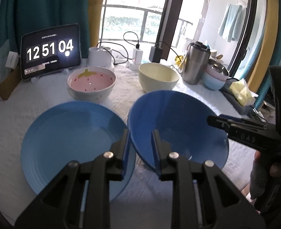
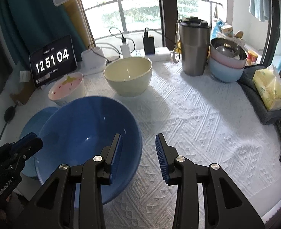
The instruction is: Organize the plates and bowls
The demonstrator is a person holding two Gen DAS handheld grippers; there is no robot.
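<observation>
1. A dark tablet showing a clock point(image 1: 50, 49) stands far ahead and to the left of the left tool point(image 1: 140, 131), at the back of the desk with a white textured cloth point(image 2: 197, 114).
2. A flat round blue plate point(image 1: 69, 137) lies on the desk just left of the left tool.
3. A white bowl with a pink strawberry-patterned inside point(image 1: 91, 80) sits ahead and left of that tool, beyond the plate.
4. The left tool is clenched on the left rim of a deep glossy blue bowl point(image 1: 178, 118), one pad outside the wall and one inside. The bowl is tilted, beside the plate.
5. A plain cream bowl point(image 1: 158, 74) stands ahead of the left tool, behind the blue bowl.
6. The right tool point(image 2: 139, 135) is released. Its pads straddle the blue bowl's right rim without pressing it.
7. A steel tumbler with a dark lid point(image 2: 194, 47) stands far ahead and right of the right tool.
</observation>
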